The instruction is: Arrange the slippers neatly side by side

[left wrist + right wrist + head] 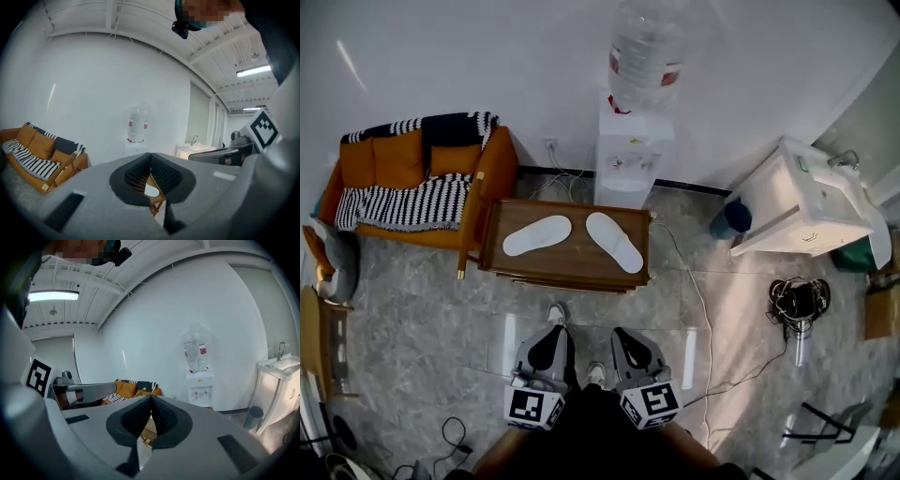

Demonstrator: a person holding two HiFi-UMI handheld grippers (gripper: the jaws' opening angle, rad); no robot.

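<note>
Over floor, left gripper, right gripper, jaws together

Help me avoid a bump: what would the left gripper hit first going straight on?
Probably the wooden table, by the white slipper framed beyond the left gripper; nothing nearer shows, though depth is unclear.

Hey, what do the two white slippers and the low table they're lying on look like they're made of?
Slippers: probably a soft fabric or foam with a matte finish. They look plain white and flat with no shine, but are too small to tell which.
Table: likely wood, or a wood-look board, with a smooth finish. It has an even brown top and lighter wooden edges.
</note>
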